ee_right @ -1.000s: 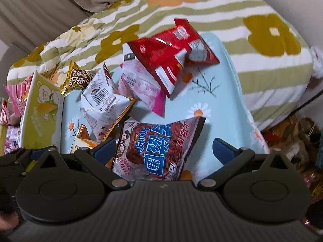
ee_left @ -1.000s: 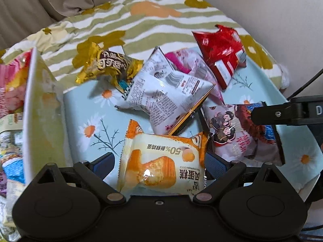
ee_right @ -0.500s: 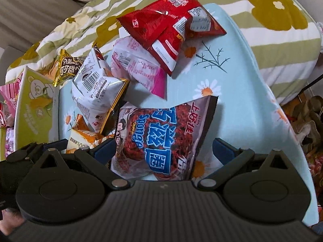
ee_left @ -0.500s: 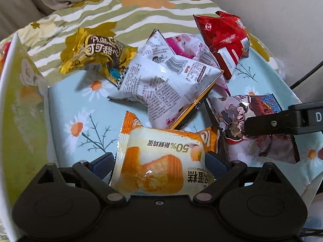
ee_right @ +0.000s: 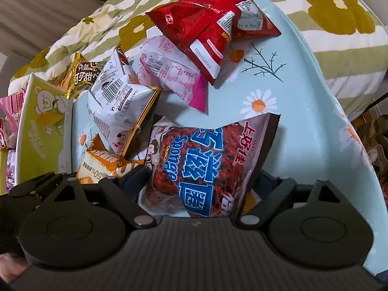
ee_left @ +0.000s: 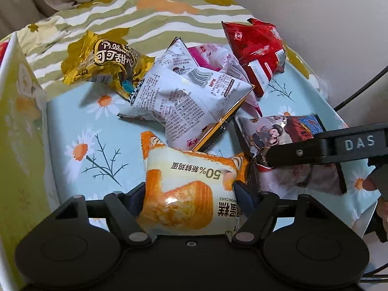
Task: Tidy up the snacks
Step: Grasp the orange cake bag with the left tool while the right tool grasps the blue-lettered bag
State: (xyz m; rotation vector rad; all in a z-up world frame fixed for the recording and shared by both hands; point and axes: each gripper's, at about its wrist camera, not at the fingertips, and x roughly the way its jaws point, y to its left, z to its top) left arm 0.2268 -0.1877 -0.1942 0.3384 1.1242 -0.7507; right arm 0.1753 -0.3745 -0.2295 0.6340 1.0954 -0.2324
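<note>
An orange-and-white cake packet point(ee_left: 184, 189) lies at the near edge of a light-blue daisy-print surface point(ee_left: 80, 121). My left gripper point(ee_left: 190, 194) has its jaws closing, and both fingers press the packet's sides. Right of it lies a brown-and-blue sponge-snack packet point(ee_right: 206, 160). My right gripper point(ee_right: 201, 181) stands open astride that packet, whose right edge hides one fingertip. One right finger point(ee_left: 315, 150) shows as a black bar in the left wrist view. Behind are a white packet point(ee_left: 189, 97), a gold packet point(ee_left: 106, 60), a pink packet point(ee_left: 213, 55) and a red packet point(ee_left: 257, 48).
A tall green box wall point(ee_left: 19, 121) stands along the left edge of the surface, with more packets behind it point(ee_right: 7, 111). A striped flowered blanket point(ee_left: 145, 17) lies beyond the snacks. A dark cable point(ee_left: 359, 92) runs at the right, past the surface's edge.
My left jaws have come in from wide open onto the cake packet. My right gripper has sunk lower over the sponge-snack packet, which now fills more of its view.
</note>
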